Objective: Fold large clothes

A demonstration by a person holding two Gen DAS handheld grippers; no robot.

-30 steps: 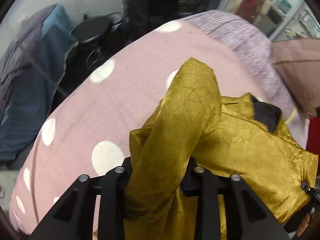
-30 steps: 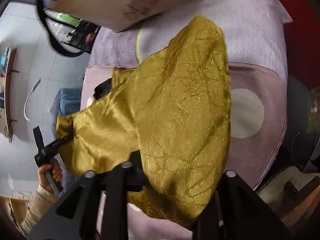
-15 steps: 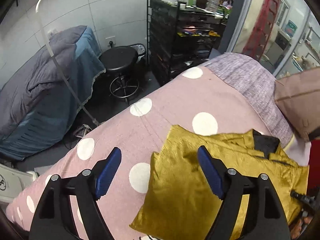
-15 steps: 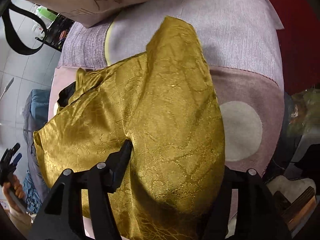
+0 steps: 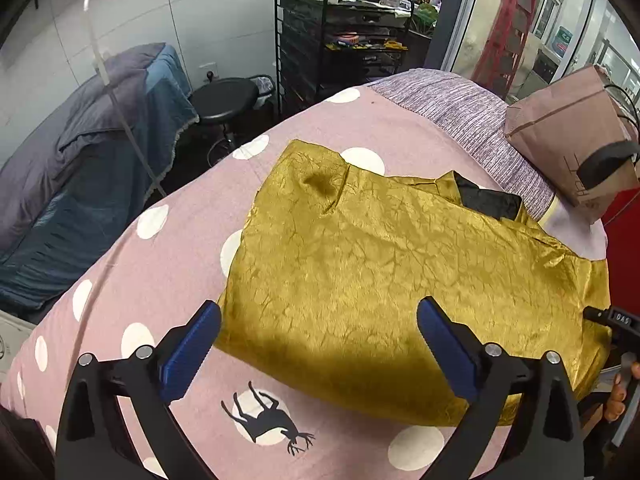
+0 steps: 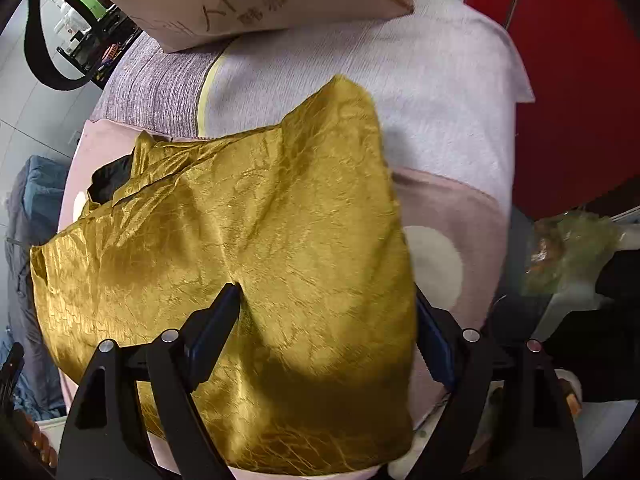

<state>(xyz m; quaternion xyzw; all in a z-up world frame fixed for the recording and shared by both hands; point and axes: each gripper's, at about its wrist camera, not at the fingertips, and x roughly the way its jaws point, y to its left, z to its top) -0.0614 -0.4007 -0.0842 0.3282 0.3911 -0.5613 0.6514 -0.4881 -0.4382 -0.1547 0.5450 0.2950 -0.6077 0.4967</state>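
Observation:
A shiny gold garment (image 5: 380, 264) with a black inner lining (image 5: 490, 202) lies folded on a pink polka-dot bed cover (image 5: 160, 272). My left gripper (image 5: 318, 344) is open and empty, held above the garment's near edge. In the right wrist view the same gold garment (image 6: 260, 248) fills the middle. My right gripper (image 6: 326, 332) is open, its jaws standing wide on either side of the cloth's upper layer, with nothing pinched. The right gripper's body also shows at the left wrist view's right edge (image 5: 612, 320).
A brown paper bag (image 5: 572, 136) stands on the bed's far right. A grey striped blanket (image 5: 460, 108) covers the far end. Beside the bed are a black stool (image 5: 224, 100), a black shelf rack (image 5: 340, 40), a floor lamp (image 5: 116, 60) and a blue-grey covered bed (image 5: 80, 140).
Both grippers let go of the gold garment's sleeves and opened. The cloth dropped flat onto the bed, and both grippers drew back and up from it.

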